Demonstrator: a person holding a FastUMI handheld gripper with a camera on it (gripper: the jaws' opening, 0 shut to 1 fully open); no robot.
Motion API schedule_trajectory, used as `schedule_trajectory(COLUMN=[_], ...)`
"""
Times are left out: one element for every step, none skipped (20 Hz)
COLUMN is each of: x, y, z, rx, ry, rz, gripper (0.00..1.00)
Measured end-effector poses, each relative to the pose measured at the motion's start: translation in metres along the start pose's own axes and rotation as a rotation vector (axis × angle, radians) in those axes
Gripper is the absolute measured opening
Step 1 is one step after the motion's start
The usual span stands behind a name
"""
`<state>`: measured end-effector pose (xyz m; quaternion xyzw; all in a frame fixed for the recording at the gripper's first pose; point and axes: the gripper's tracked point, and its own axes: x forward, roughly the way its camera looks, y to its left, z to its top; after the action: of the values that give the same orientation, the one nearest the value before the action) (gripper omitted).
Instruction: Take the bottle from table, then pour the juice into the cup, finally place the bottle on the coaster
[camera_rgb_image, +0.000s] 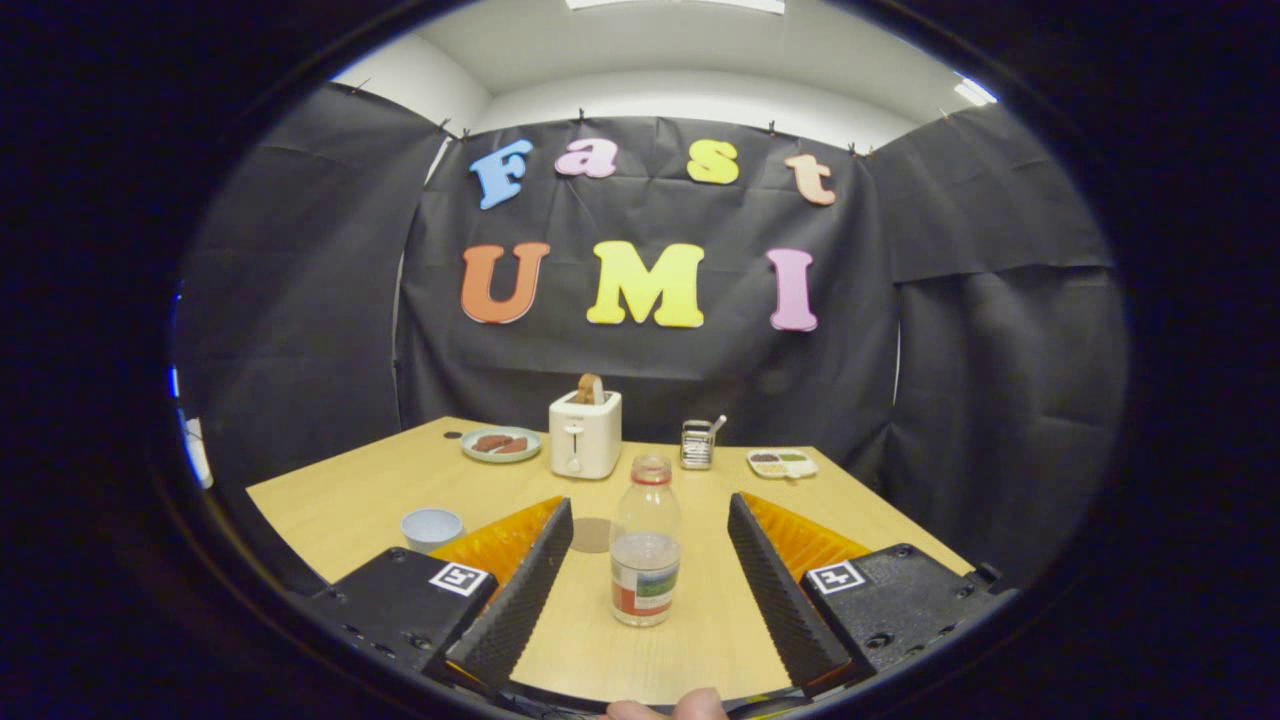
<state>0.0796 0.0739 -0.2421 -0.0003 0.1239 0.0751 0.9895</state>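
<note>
A clear plastic bottle (645, 545) stands upright on the wooden table (340, 500), its neck open with a red ring, a label low on its body and liquid in its lower half. It stands between my two fingers, and neither touches it. My gripper (650, 520) is open wide, with the fingertips (557, 520) level with the bottle's middle. A pale blue cup (432, 528) sits to the left, beyond the left finger. A round brown coaster (592, 535) lies flat just left of the bottle, partly behind the left fingertip.
At the back of the table stand a white toaster (585, 433) with a slice in it, a plate (501, 444) with food, a small metal holder (697, 444) and a divided tray (782, 463). Black cloth walls close the booth. Fingertips of a hand (665, 708) show below.
</note>
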Motion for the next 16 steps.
schedule_trajectory(x=[0.007, 0.013, 0.019, 0.026, 0.031, 0.039, 0.045, 0.052, 0.058, 0.066, 0.072, 0.078, 0.083, 0.089, 0.095, 0.100], y=[-0.001, -0.001, -0.001, -0.002, -0.002, -0.003, -0.004, -0.004, -0.005, -0.004, -0.003, -0.002, 0.001, 0.002, 0.001, 0.000], z=[-0.011, -0.023, -0.034, -0.045, -0.053, -0.063, -0.070, -0.075, -0.081, -0.086, -0.089, -0.092, -0.094, -0.094, -0.095, -0.094], rx=[0.008, 0.016, 0.025, 0.035, 0.041, 0.050, 0.056, 0.065, 0.071, 0.080, 0.092, 0.103, 0.110, 0.109, 0.103, 0.099], ry=[0.023, 0.048, 0.070, 0.093, 0.111, 0.129, 0.145, 0.153, 0.164, 0.170, 0.175, 0.178, 0.176, 0.171, 0.162, 0.150], rz=[0.001, 0.001, 0.001, 0.002, 0.002, 0.002, -0.003, -0.004, -0.006, -0.005, -0.003, -0.001, 0.002, -0.002, -0.012, -0.021], gripper=[1.00, 1.00, 1.00, 1.00, 1.00, 1.00, 1.00, 1.00, 1.00, 1.00, 1.00, 1.00, 1.00, 1.00, 1.00, 1.00])
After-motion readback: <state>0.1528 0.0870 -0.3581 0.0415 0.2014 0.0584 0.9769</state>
